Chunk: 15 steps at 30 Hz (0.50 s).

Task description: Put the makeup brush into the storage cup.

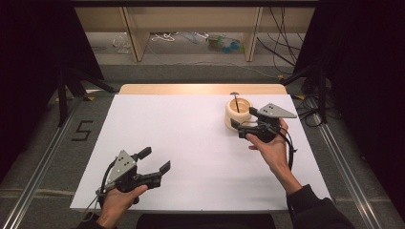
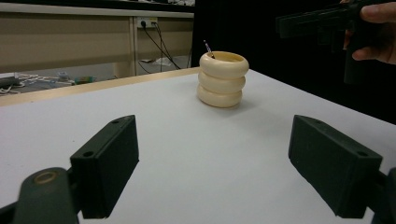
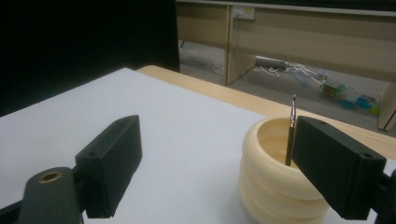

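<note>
1. Light falls from above onto the white table (image 1: 191, 157), which is bright and evenly lit; the surroundings to both sides drop to near black.
2. The cream ringed holder (image 2: 222, 79) casts a soft shadow on the table.
3. In both gripper views the near jaws look slightly soft, the background grainy.

White table (image 1: 191, 143) with a wooden far edge; a cream ringed holder (image 1: 238, 114) stands near its far right corner.
</note>
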{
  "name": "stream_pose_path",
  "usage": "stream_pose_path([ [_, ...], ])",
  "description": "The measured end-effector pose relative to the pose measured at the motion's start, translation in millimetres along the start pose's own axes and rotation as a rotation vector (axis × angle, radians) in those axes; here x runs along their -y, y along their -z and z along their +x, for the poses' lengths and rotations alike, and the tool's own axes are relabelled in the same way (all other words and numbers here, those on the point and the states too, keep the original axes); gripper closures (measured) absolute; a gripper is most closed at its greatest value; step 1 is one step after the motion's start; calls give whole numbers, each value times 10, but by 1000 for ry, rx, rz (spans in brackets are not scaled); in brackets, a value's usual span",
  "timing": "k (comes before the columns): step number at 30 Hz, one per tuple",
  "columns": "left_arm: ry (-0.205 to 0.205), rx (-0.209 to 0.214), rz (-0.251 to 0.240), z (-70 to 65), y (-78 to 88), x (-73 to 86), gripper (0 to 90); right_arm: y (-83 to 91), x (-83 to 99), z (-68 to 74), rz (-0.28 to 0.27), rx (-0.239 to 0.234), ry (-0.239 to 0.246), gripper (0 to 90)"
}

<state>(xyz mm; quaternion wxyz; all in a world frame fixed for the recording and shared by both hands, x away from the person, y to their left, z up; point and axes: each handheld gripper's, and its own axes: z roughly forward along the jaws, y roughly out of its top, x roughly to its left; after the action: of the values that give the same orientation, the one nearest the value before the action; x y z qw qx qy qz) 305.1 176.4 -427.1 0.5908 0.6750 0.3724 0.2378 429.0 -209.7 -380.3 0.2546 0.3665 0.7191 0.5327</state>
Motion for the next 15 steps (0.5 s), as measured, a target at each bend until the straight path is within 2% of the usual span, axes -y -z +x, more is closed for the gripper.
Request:
stream_pose_path([
  [4, 3, -1, 0, 3, 0, 1, 159, 47, 34, 53, -4, -20, -9, 173],
  [5, 2, -1, -1, 3, 0, 1, 159, 47, 46, 55, -21, -19, 9, 172],
  [8, 2, -1, -1, 3, 0, 1, 159, 68, 69, 98, 2, -29, 19, 162],
  [11, 3, -2, 0, 5, 0, 1, 159, 85, 72, 140, -13, -47, 15, 159],
  [12, 3, -2, 0, 6, 0, 1, 159, 97, 68, 149, -9, -49, 33, 159],
  [15, 4, -3, -2, 5, 2, 0, 159, 114, 85, 188, -27, -53, 24, 160],
])
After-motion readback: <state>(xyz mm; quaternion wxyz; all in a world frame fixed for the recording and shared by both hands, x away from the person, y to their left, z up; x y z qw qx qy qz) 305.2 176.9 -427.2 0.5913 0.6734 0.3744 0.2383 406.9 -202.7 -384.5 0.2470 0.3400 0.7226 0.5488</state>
